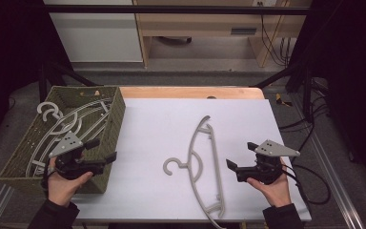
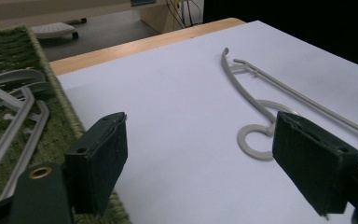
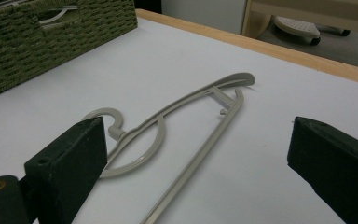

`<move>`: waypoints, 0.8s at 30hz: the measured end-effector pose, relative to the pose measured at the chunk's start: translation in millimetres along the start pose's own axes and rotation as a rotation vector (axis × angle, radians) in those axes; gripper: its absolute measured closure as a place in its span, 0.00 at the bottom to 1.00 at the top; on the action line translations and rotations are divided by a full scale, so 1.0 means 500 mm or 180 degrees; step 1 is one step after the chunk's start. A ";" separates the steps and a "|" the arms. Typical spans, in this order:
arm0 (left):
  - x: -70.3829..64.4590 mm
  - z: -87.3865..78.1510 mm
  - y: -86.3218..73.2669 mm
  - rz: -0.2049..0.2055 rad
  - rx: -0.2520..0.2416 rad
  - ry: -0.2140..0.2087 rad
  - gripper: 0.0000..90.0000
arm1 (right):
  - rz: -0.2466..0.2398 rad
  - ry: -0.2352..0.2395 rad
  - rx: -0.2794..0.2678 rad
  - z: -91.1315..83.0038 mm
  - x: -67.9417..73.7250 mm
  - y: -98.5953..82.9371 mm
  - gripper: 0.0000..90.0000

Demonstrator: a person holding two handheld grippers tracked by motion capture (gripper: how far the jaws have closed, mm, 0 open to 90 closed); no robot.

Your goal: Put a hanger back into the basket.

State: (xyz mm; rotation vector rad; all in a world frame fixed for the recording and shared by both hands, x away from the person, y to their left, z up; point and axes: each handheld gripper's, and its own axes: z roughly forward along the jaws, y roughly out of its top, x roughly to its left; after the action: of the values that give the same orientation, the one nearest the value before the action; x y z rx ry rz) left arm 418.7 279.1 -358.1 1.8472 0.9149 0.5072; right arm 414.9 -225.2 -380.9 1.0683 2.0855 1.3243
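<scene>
**Grey hanger lies flat between two open grippers**

Grey plastic, one hanger [image 1: 204,167] lies flat on the white table [image 1: 162,124] in the high view, its hook pointing toward the woven green basket [image 1: 116,125] at the table's left edge. More grey hangers [image 1: 71,126] are stacked inside that basket, one hook poking over its far rim. The left gripper [image 1: 104,152] hovers by the basket's near right corner, jaws spread wide and holding nothing. The right gripper [image 1: 240,156] sits just right of the hanger, jaws also wide and empty, aimed at its straight bar.

From the left gripper view, the left gripper [image 2: 200,163] shows its two black jaws well apart over bare white table, the basket's rim [image 2: 60,93] just beside the left one. The hanger [image 2: 256,100] lies farther off, its hook near the right jaw.

From the right gripper view, the right gripper [image 3: 198,158] stands wide open with the hanger [image 3: 186,126] lying between its jaws on the table surface, untouched. The basket [image 3: 51,42] sits well behind, at upper left.
</scene>
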 end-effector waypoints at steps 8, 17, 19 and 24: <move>-0.042 0.026 -0.005 0.0052 0.0030 -0.0102 0.20 | -0.0018 0.0006 0.0004 -0.002 0.001 -0.004 0.06; -0.085 0.062 -0.014 0.0131 0.0131 -0.0241 0.20 | -0.0011 0.0002 0.0021 -0.002 0.003 -0.004 0.07; -0.098 0.074 -0.021 0.0154 0.0185 -0.0276 0.21 | -0.0032 0.0017 0.0052 0.001 0.005 -0.005 0.07; -0.115 0.091 -0.027 0.0185 0.0254 -0.0323 0.22 | -0.0065 0.0010 0.0086 0.002 0.007 -0.006 0.08</move>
State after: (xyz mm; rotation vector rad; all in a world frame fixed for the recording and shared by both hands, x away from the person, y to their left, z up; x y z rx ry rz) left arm 408.7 211.5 -387.4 1.9580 0.8258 0.4135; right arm 412.3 -222.4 -384.1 1.0539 2.1166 1.2925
